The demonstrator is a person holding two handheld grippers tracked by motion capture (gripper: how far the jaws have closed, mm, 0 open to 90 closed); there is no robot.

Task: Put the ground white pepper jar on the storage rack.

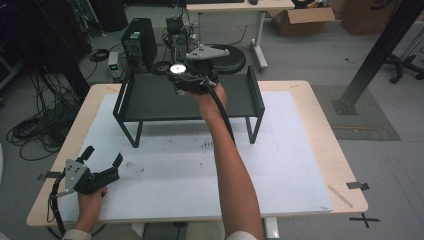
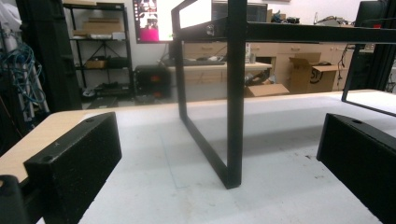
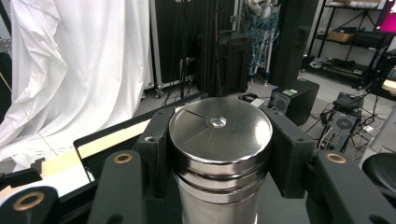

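A shiny steel cylinder (image 3: 220, 149) with a flat round top stands upright between the jaws of my right gripper (image 3: 219, 149), which is shut on it. In the high view the cylinder (image 1: 177, 69) shows as a bright disc over the back of a black metal shelf stand (image 1: 150, 97), with my right gripper (image 1: 189, 80) reaching over the stand's top. My left gripper (image 1: 103, 156) rests near the table's front left corner, jaws wide apart and nothing between them. Its black pads (image 2: 77, 163) frame the stand's front leg (image 2: 235, 116).
A white mat (image 1: 280, 165) covers most of the wooden table (image 1: 330, 145). Beyond the far edge stand computer towers (image 1: 139, 40), cables and a round black base (image 1: 231, 59) on the floor. A black post (image 1: 380, 50) rises at the right.
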